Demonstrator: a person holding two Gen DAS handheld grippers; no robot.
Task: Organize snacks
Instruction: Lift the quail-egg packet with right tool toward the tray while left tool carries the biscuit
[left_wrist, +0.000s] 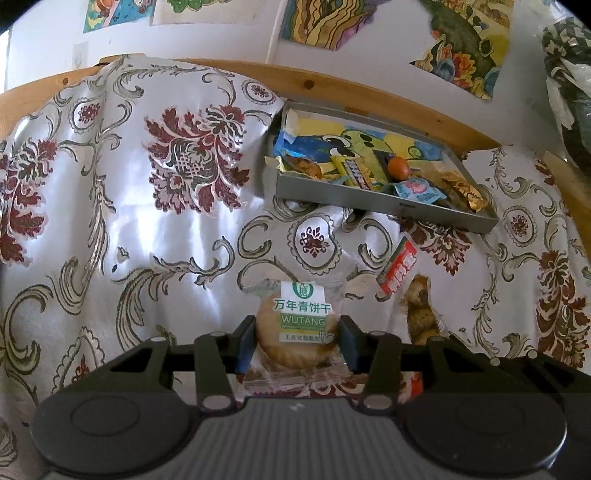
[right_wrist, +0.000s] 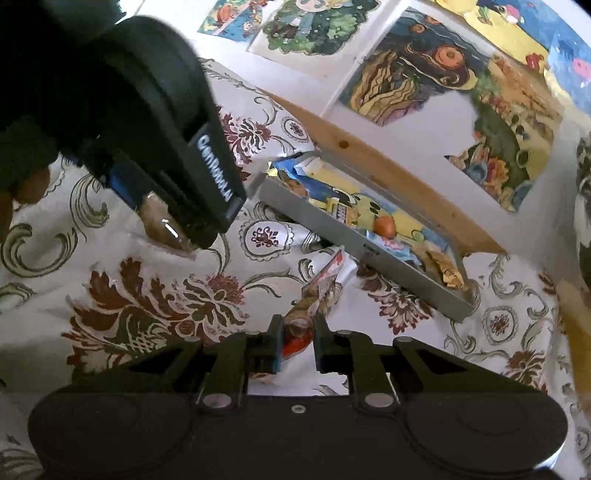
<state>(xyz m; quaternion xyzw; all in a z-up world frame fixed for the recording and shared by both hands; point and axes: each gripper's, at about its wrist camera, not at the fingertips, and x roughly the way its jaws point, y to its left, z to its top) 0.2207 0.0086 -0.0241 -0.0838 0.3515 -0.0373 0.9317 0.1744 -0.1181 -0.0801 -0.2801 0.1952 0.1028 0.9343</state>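
Floral satin cloth (left_wrist: 155, 229) covers your table, with children's drawings (left_wrist: 469, 48) taped to the white wall behind. Your left gripper (left_wrist: 297, 341) has its pads clamped on a clear-wrapped round biscuit (left_wrist: 297, 332), gripped across the disc, probably so the slack wrapper cannot slip. The right-wrist view shows that gripper held above the cloth, so the biscuit looks lifted rather than resting.

Your right gripper (right_wrist: 298, 341) has its fingers close around a red-and-white snack packet (right_wrist: 317, 291), whose far end points toward the tray. Whether the pads truly bite on it you cannot tell; a sliver of gap shows on one side.

Far and to the right lies the grey metal tray (left_wrist: 369, 201), already holding an orange round sweet (left_wrist: 398, 168), a blue wrapper (left_wrist: 415, 188) and gold foil pieces (left_wrist: 467, 190). Its left part shows the most bare lining, so that seems the easier drop spot. A clear pack of brown bites (left_wrist: 419, 314) sits on the cloth just right of the biscuit. Mind the tray's raised near wall and the wooden table edge (left_wrist: 388, 99) beyond it.
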